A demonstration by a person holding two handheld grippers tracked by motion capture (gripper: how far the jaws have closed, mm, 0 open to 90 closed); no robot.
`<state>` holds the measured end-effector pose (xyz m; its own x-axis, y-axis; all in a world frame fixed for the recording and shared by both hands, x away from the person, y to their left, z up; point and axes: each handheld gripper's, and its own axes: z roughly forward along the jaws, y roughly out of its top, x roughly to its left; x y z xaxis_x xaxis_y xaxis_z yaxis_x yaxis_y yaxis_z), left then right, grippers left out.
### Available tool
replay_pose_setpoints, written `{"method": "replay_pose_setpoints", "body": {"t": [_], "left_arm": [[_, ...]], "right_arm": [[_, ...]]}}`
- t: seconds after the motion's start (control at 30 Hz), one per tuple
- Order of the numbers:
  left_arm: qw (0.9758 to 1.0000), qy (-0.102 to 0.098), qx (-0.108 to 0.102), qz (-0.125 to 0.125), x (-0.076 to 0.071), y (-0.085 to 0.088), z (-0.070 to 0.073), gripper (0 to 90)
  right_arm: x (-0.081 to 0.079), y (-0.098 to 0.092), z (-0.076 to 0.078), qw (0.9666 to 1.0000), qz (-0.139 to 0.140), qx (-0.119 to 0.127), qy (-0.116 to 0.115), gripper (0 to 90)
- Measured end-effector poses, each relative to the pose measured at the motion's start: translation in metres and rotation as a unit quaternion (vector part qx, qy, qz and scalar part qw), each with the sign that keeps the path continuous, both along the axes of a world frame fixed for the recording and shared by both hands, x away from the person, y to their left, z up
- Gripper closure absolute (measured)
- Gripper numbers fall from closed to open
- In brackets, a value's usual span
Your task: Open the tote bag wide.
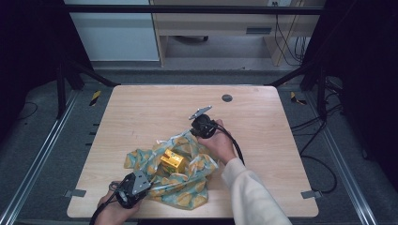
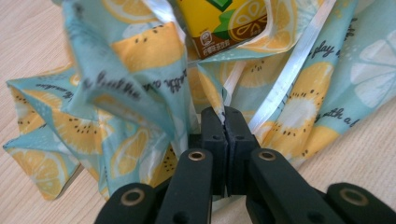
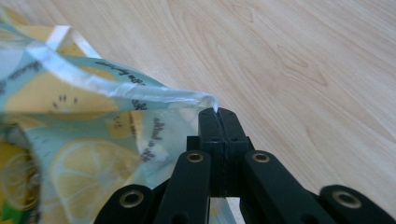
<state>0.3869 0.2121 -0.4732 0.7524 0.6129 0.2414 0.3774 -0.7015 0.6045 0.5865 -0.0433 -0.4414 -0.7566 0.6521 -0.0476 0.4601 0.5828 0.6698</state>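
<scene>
Toward the near edge of the table [image 1: 141,101], a little left of its middle, your lemon-print bag [image 1: 180,185] lies crumpled and spread, with the yellow drink carton [image 1: 171,161] sitting in its hollow. Your left gripper [image 1: 133,186] works from the near-left corner: its jaws are pressed fully together on a fold of the bag's film [image 2: 212,100], just below the carton [image 2: 224,21]. Your right gripper [image 1: 202,125] stands at the far-right side of the bag, jaws likewise closed tight, pinching the very tip of the bag's rim [image 3: 205,100].

Holding two opposite points of the film like this looks meant to let you lift or stretch the mouth around the carton, so the box stays cradled rather than sliding out. The right pinch is only on a thin corner; it could slip if you pull hard.

Little else is around: a small dark round grommet [image 1: 227,98] sits near the far edge, well apart from the bag, and the wood beyond your right gripper is bare. What gets in your way is the bag itself: loose folds bunch between the left jaws and the carton.
</scene>
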Motion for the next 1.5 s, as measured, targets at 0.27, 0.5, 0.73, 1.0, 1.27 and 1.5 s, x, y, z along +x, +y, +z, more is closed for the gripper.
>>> {"method": "replay_pose_setpoints", "body": {"t": [0.27,0.5,0.73,1.0,1.27,1.5], "left_arm": [[1.0,0.005,0.005,0.003,0.002,0.0,-0.003,89.5],[0.9999,0.008,0.009,0.006,0.002,-0.002,-0.004,89.7],[0.9998,0.012,0.012,0.004,0.002,-0.002,-0.006,89.8],[0.9997,0.021,0.013,-0.001,0.001,-0.003,-0.007,90.0],[1.0,0.001,-0.005,0.004,-0.002,-0.002,0.0,75.6],[0.9965,-0.046,-0.065,0.024,-0.008,0.0,0.017,49.2]], "right_arm": [[0.005,0.003,-0.005,0.9999,-0.003,-0.012,0.005,90.0],[0.008,0.0,-0.012,0.9997,-0.012,-0.019,0.006,90.0],[0.01,0.0,-0.017,0.9995,-0.017,-0.027,0.007,90.0],[0.015,0.001,-0.022,0.9991,-0.022,-0.032,0.013,90.0],[0.012,-0.004,-0.015,0.9994,-0.034,0.0,0.004,76.3],[-0.019,-0.019,0.024,0.9988,-0.02,0.035,-0.029,55.3]]}}
